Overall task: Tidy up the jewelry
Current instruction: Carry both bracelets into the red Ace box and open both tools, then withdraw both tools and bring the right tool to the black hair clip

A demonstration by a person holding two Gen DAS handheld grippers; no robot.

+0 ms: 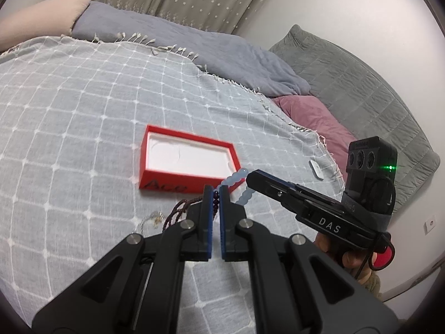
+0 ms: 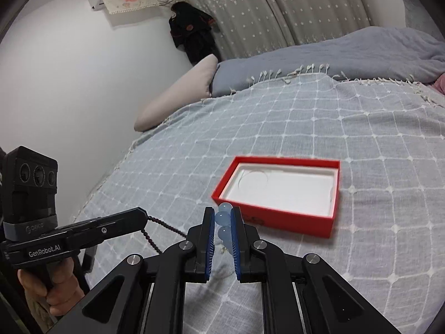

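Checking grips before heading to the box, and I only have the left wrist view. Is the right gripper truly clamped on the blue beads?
Observer: Yes. The right gripper is shut on the pale blue bracelet, with three beads showing between its pads.
Operator: And my dark strand, seen from outside?
Observer: The dark bead strand hangs from the tip of the left gripper in two lines. Their lower ends pass behind the right gripper.

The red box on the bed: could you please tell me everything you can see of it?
The red box is a shallow, open rectangular tray, apparently cardboard, with dark lettering on its near wall and a white recessed liner. Faint thin curved lines show on the liner; what they are is unclear. It lies flat on the grey checked blanket, beyond both claws, and neither seems to touch it.
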